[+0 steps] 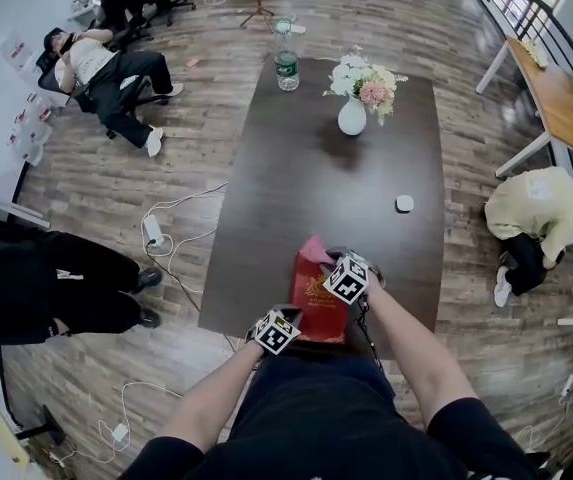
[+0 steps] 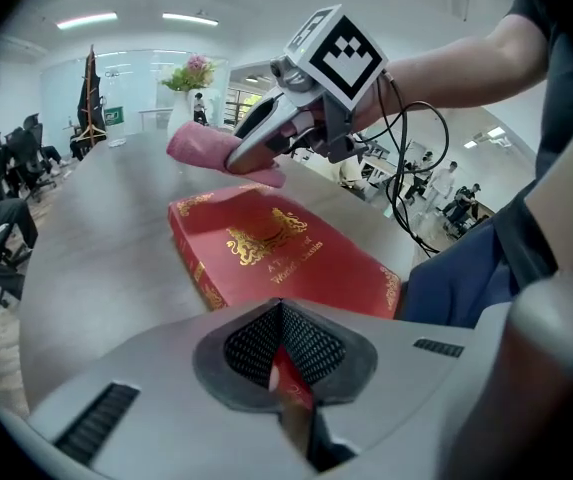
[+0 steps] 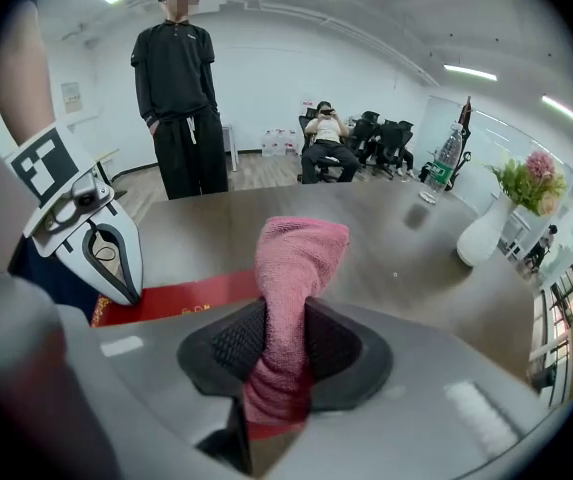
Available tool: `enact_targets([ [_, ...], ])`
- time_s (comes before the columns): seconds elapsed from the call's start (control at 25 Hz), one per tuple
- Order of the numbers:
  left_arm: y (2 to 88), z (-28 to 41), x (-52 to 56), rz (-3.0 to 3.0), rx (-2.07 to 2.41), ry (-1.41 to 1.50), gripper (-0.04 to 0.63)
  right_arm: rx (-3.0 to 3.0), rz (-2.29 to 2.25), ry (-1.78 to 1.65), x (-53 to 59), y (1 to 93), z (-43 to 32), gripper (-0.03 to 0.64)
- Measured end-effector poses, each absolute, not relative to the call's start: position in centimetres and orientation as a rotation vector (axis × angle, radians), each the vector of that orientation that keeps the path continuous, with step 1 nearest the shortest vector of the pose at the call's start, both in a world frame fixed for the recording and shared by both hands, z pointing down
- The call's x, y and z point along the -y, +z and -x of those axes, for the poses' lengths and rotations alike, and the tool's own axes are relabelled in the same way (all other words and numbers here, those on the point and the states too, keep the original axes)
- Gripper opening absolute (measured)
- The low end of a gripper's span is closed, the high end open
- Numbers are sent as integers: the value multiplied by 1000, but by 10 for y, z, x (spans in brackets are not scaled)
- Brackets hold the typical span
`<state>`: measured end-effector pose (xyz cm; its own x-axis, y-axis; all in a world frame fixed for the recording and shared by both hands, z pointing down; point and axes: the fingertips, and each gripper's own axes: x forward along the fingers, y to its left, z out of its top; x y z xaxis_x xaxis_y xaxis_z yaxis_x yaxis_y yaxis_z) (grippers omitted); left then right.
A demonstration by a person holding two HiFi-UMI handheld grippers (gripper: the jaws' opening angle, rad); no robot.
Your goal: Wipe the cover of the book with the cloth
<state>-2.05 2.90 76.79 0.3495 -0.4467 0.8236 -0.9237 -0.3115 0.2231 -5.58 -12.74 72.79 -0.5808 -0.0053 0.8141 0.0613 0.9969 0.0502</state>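
A red book (image 1: pixel 318 303) with gold print lies at the near edge of the dark table (image 1: pixel 266 198). In the left gripper view the book (image 2: pixel 276 253) stretches away from my left gripper (image 2: pixel 284 368), whose jaws are shut on its near edge. My right gripper (image 3: pixel 281 368) is shut on a pink cloth (image 3: pixel 298 258) that sticks up out of the jaws. In the head view the cloth (image 1: pixel 314 250) hangs over the book's far end, with the right gripper (image 1: pixel 331 260) just above the cover and the left gripper (image 1: pixel 291 315) at the near left corner.
A white vase of flowers (image 1: pixel 354 116), a water bottle (image 1: pixel 286 63) and a small white object (image 1: pixel 404 203) stand farther up the table. A person in black (image 3: pixel 181 88) stands on the left; others sit around the room. Cables (image 1: pixel 161 233) lie on the floor.
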Motion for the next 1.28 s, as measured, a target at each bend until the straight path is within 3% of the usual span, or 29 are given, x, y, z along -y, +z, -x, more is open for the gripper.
enact_targets([
  [0.64, 757, 14, -26, -1808, 1333, 860, -5, 2256, 229, -110, 90, 740, 94, 110],
  [1.28, 761, 12, -30, -1834, 1195, 856, -5, 2185, 283, -198, 73, 767, 118, 110],
])
